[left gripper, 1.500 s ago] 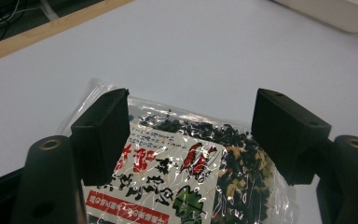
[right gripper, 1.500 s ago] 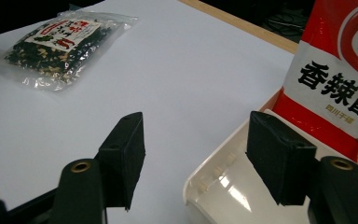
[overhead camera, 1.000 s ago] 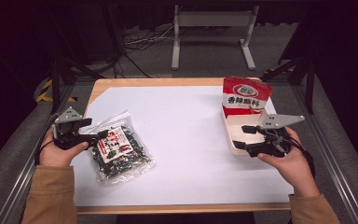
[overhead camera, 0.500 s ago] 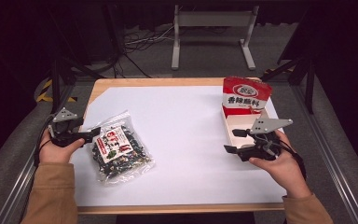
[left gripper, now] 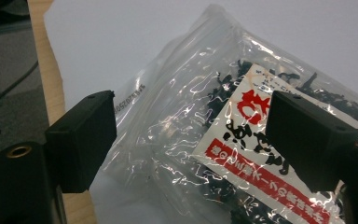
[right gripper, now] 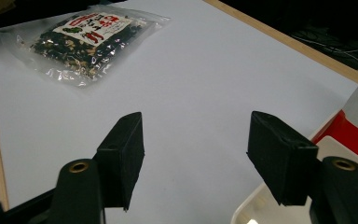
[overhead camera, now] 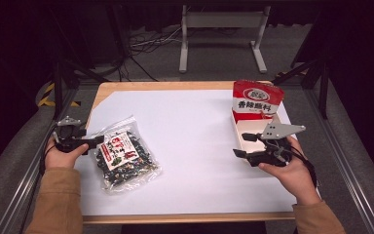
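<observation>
A clear plastic bag of dark dried pieces with a white and red label (overhead camera: 124, 155) is seen lying flat on the white sheet (overhead camera: 195, 141) covering the wooden table (overhead camera: 126, 87), at its near left. The left gripper (overhead camera: 96, 141) is held at the bag's left edge, jaws spread wide, nothing gripped. At the right, a red and white open carton (overhead camera: 253, 114) is placed. Just beside its near end the right gripper (overhead camera: 239, 146) is held with jaws wide apart and empty.
</observation>
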Action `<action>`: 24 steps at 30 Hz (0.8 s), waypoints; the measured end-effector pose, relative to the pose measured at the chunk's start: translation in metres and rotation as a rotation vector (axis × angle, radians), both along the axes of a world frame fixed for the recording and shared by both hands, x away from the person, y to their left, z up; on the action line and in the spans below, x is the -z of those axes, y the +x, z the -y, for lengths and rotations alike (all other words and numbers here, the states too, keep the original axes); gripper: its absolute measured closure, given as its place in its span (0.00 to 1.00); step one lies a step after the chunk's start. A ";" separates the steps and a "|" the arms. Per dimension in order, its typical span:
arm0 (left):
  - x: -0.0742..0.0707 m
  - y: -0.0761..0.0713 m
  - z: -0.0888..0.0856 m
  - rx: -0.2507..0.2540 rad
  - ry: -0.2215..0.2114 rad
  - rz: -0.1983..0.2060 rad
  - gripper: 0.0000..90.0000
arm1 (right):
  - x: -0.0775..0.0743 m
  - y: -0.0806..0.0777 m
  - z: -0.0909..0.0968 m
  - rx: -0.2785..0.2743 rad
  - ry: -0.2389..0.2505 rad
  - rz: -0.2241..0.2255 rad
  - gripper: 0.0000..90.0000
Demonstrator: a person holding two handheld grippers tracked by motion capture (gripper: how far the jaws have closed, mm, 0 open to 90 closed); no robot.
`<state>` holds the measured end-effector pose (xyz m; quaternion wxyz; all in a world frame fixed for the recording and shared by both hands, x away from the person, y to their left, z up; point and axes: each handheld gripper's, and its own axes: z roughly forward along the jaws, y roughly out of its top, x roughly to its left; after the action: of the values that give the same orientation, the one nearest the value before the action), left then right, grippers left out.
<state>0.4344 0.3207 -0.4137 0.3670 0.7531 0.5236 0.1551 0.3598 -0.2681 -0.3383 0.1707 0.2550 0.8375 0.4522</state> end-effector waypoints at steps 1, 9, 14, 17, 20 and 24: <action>0.002 0.001 -0.001 -0.004 -0.001 -0.014 0.19 | 0.000 0.000 0.000 -0.001 -0.001 0.001 0.41; 0.017 0.008 -0.005 -0.038 0.003 -0.086 0.17 | 0.001 0.000 -0.003 -0.004 -0.004 0.002 0.39; 0.022 0.011 -0.007 -0.056 0.006 -0.117 0.16 | 0.001 0.000 -0.002 -0.004 -0.006 0.005 0.38; 0.027 0.013 -0.008 -0.058 0.012 -0.152 0.15 | 0.000 0.000 -0.001 0.001 -0.002 0.010 0.38; 0.032 0.015 -0.010 -0.061 -0.017 -0.178 0.10 | 0.000 -0.001 -0.001 -0.001 -0.001 0.011 0.37; 0.033 0.014 -0.009 -0.059 -0.016 -0.172 0.08 | 0.001 0.000 -0.001 0.001 -0.005 0.011 0.36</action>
<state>0.4486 0.3299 -0.4469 0.3217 0.7448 0.5766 0.0964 0.3594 -0.2666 -0.3393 0.1761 0.2524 0.8375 0.4516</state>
